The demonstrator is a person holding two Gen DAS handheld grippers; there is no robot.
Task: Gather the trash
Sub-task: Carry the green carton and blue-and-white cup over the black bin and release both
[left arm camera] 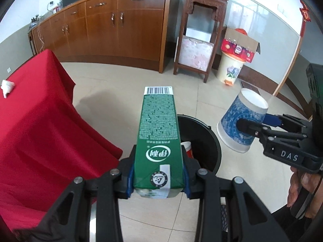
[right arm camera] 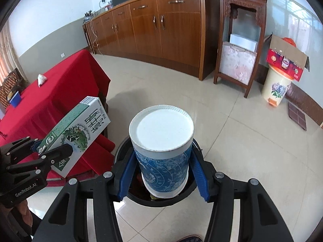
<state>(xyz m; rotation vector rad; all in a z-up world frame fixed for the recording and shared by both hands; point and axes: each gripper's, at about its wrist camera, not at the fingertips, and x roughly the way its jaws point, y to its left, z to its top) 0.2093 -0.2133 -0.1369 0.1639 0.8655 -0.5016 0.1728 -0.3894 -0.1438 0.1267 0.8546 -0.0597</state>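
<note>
Left gripper (left arm camera: 159, 181) clamped the green milk carton (left arm camera: 158, 133); right gripper (right arm camera: 164, 175) pinched the blue paper cup (right arm camera: 161, 149), base forward. Both hung above the black bin (left arm camera: 210, 139), apparently part-filled. Drop stage: next, open jaws over the mouth.

tiled floor (right arm camera: 232, 141) – black bin (left arm camera: 210, 141); red-clothed table (left arm camera: 30, 131) – crumpled tissue (left arm camera: 7, 87).
</note>
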